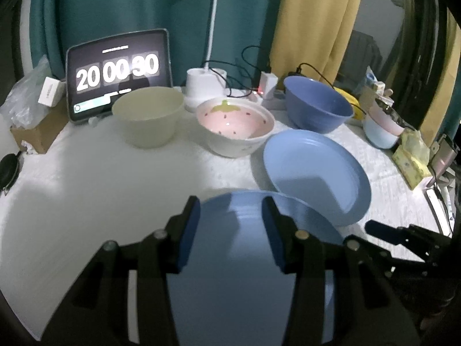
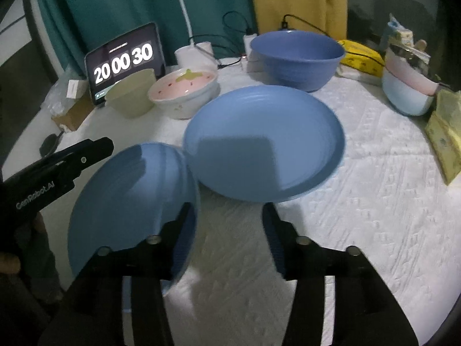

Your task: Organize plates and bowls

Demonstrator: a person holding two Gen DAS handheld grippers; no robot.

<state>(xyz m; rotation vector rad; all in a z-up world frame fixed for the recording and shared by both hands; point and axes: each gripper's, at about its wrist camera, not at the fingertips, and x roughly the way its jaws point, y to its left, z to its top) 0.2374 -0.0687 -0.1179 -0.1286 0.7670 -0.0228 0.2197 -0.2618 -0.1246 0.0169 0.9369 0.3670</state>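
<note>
The near plate (image 2: 126,201) lies on the white tablecloth (image 2: 360,201), and everything else is placed from it. Just beyond it and to its right sits the second blue plate (image 2: 265,144), whose rim meets or overlaps the near plate's — which of the two, the fisheye views do not settle.

Farther back stand three bowls in a row: a cream bowl (image 1: 148,116) on the left, a strawberry-patterned bowl (image 1: 234,127) in the middle and a large blue bowl (image 1: 317,103) on the right. Behind the cream bowl a tablet (image 1: 118,72) shows a clock.

The left gripper (image 1: 230,227) hangs over the near plate with its jaws apart; the plate shows between the blue pads, though no pad seems to press on it. The right gripper (image 2: 230,230) is at the near plate's right edge, jaws also apart — its left finger (image 2: 184,230) overlaps the plate's rim, while bare tablecloth fills the gap.
</note>
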